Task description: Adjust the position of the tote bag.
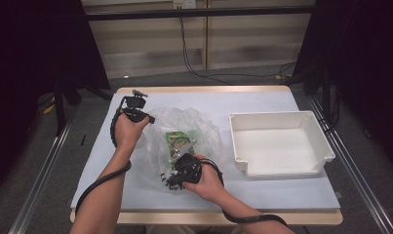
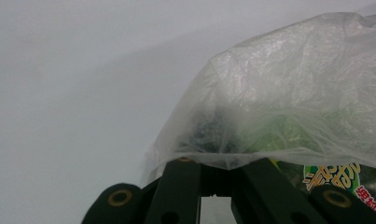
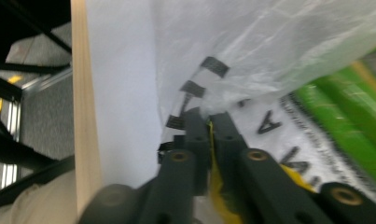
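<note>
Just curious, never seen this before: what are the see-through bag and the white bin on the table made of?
The bag looks like thin, glossy plastic film: it crinkles, shines, and a green packet shows through it. The white bin seems to be rigid moulded plastic, smooth and matte, with straight walls and a rolled rim.

A white empty bin sat at three o'clock on the pale blue table. Black cables trailed across the grey floor at twelve o'clock.
</note>
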The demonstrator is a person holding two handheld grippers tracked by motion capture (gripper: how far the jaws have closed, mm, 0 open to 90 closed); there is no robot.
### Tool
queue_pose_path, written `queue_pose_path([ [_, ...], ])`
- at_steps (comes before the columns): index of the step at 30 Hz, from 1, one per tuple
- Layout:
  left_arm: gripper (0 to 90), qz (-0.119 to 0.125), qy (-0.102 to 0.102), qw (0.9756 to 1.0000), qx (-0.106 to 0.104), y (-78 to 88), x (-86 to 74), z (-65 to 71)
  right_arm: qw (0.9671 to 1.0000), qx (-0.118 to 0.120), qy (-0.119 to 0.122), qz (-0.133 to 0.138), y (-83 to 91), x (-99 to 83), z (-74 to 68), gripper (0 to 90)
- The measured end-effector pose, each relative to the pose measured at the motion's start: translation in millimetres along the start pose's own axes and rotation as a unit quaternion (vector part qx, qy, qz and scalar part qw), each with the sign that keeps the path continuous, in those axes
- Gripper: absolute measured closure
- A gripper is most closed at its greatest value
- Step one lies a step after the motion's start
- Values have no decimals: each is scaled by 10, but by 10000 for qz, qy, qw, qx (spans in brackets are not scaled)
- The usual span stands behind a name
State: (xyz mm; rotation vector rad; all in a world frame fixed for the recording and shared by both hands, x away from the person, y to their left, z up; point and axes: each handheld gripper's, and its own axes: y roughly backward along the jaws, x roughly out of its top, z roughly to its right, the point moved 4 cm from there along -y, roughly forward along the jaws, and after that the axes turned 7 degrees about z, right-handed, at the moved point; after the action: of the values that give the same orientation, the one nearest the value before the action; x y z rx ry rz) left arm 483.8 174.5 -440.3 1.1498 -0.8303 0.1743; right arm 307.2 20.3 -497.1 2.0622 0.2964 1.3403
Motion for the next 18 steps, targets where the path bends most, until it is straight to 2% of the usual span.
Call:
queue_pose_path([
  [5,900,10,41,10000,-64,4,-17,-5,9996,-245,-95,122,109,41,79,686],
  [7,900,-8,9,10000,-50,16,-20,-11,9986,-291,-366,264,164,70,114,613],
  [8,900,70,123,9999,-73,14,-16,7,9985,-320,-329,310,184,87,136,605],
  [9,900,24,15,10000,-63,30,-18,-1,9984,-348,-311,328,201,102,145,588],
  [10,900,12,1,10000,-93,39,-18,7,9984,-398,-230,334,212,112,161,554],
  [11,900,22,14,9999,-104,41,-19,17,9980,-456,-291,333,213,127,160,525],
  [13,900,20,-23,9999,-97,44,-24,35,9982,-407,-289,330,202,139,166,493],
  [15,900,19,-24,9999,-105,45,-28,48,9980,-463,-344,267,184,138,171,415],
  [18,900,-21,-61,9999,-121,40,-36,68,9977,-467,-410,277,164,138,175,352],
])
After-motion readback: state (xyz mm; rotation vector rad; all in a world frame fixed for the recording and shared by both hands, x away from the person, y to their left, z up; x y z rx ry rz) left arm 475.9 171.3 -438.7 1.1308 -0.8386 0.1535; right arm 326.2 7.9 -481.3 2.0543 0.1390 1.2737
